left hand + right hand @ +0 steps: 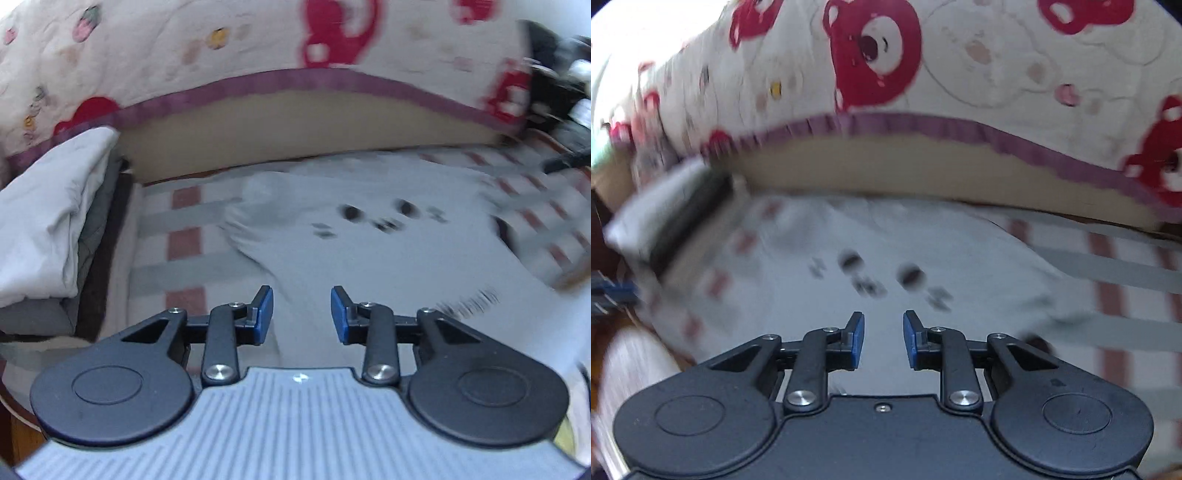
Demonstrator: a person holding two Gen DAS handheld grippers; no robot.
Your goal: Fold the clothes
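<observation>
Striped bedding (pixel 184 221) under white shirt (pixel 369 258); folded stack (pixel 48 229) at nine o'clock; left gripper (pixel 302 314), right gripper (pixel 884 339) parted, empty.

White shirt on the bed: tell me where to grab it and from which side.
Grip the white shirt at its near hem, coming in low from the near side. It lies flat on the striped sheet, so only an edge gives the open left gripper and right gripper something to pinch.

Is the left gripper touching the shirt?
Cannot tell. In the left wrist view the open left gripper sits over the pale shirt with nothing between its fingers, but blur hides any gap or contact.
</observation>
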